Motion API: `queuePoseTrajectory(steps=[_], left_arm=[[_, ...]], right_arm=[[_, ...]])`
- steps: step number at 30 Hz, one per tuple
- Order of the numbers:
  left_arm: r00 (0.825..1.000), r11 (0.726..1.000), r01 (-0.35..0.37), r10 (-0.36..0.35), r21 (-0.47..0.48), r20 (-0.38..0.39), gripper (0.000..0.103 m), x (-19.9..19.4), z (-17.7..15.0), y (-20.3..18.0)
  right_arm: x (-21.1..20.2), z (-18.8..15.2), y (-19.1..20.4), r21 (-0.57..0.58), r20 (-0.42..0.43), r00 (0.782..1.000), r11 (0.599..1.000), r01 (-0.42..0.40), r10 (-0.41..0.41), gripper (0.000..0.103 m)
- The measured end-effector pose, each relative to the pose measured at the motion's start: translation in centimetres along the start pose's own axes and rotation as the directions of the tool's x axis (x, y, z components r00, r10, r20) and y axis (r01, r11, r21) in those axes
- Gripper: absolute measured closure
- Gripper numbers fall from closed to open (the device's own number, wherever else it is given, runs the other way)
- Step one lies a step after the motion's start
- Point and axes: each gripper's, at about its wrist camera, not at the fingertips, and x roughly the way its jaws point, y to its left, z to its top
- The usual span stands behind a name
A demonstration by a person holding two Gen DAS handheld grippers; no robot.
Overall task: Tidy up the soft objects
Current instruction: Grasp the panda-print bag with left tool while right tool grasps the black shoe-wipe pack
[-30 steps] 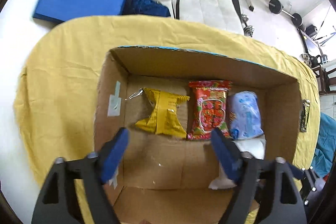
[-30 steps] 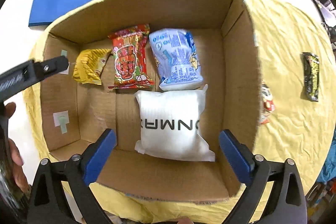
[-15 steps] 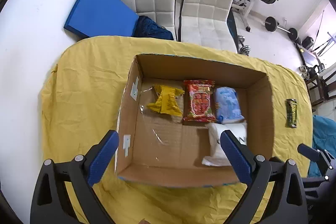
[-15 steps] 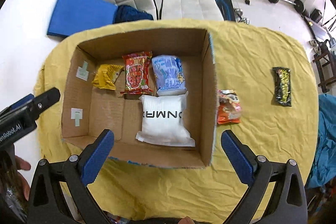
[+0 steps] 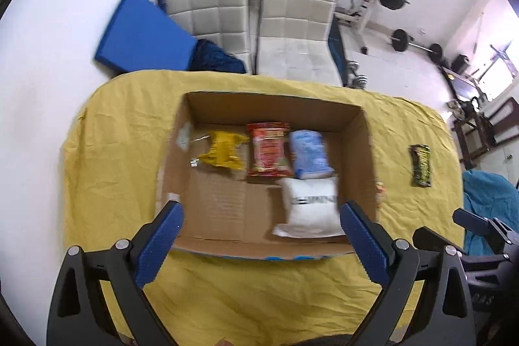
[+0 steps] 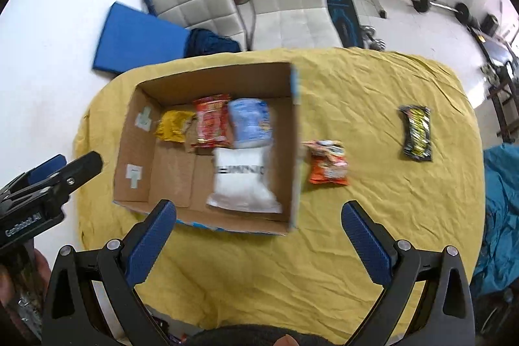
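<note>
My worktop [image 6: 373,248] wears a wrinkled, matt yellow cloth. The box [image 6: 207,83] is plain brown cardboard, rough and dull. The snack packets [image 6: 327,164] are glossy, crinkled foil-like plastic. My tool's pads [image 6: 150,244] look ribbed blue rubber on black plastic.

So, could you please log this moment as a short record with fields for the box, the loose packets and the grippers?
surface: yellow cloth
container: open cardboard box
in box: yellow packet, red packet, light blue packet, white pouch
outside box: orange packet beside its right wall; black packet further right
left gripper: open, holding nothing
right gripper: open, holding nothing
</note>
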Motion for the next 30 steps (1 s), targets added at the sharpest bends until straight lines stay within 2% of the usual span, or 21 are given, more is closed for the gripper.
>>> queuePoseTrajectory(steps=[4,5,9,10,14,16,18,20,21,24,30], left_arm=[[0.998,0.998,0.054,-0.053,0.038,-0.038,0.004,1.1,0.5,-5.0],[0.997,0.997,0.062,-0.06,0.05,-0.052,0.004,1.7,0.7,-6.5],[0.985,0.99,0.112,-0.1,0.089,-0.138,0.004,5.6,2.1,-13.1],[0.983,0.989,0.108,-0.091,0.099,-0.161,0.004,6.7,2.3,-14.4],[0.975,0.979,0.053,-0.008,0.196,-0.223,0.004,11.1,3.1,-20.6],[0.971,0.963,-0.014,0.077,0.268,-0.227,0.004,13.2,3.2,-23.4],[0.961,0.934,-0.086,0.169,0.347,-0.218,0.004,15.9,2.9,-26.5],[0.95,0.92,-0.116,0.212,0.374,-0.228,0.004,18.0,2.4,-28.2],[0.94,0.916,-0.123,0.231,0.382,-0.252,0.005,19.5,2.0,-29.1],[0.925,0.912,-0.154,0.268,0.381,-0.269,0.006,22.0,1.1,-29.5],[0.89,0.939,-0.166,0.274,0.302,-0.365,0.006,26.2,-0.2,-28.8]], right_arm=[[-0.6,-0.4,-6.4,0.09,0.0,0.999,0.995,0.05,-0.05,0.0],[-0.5,-0.4,-9.0,0.128,-0.008,0.997,0.989,0.072,-0.072,0.0],[0.4,-0.8,-16.6,0.228,-0.043,0.991,0.964,0.136,-0.13,0.0],[0.8,-1.0,-18.6,0.251,-0.061,0.988,0.956,0.151,-0.14,0.0],[2.1,-1.3,-25.9,0.323,-0.103,0.981,0.928,0.188,-0.163,0.0],[3.0,-1.4,-29.0,0.338,-0.118,0.975,0.916,0.218,-0.188,0.0],[3.8,-1.7,-31.1,0.347,-0.138,0.969,0.906,0.242,-0.206,0.0],[4.9,-2.0,-33.1,0.358,-0.158,0.963,0.897,0.261,-0.217,0.0],[5.3,-2.1,-33.9,0.358,-0.171,0.959,0.893,0.274,-0.226,0.0],[6.5,-2.5,-36.1,0.357,-0.196,0.953,0.889,0.288,-0.23,0.0],[8.1,-2.0,-37.1,0.31,-0.216,0.947,0.903,0.299,-0.239,0.0]])
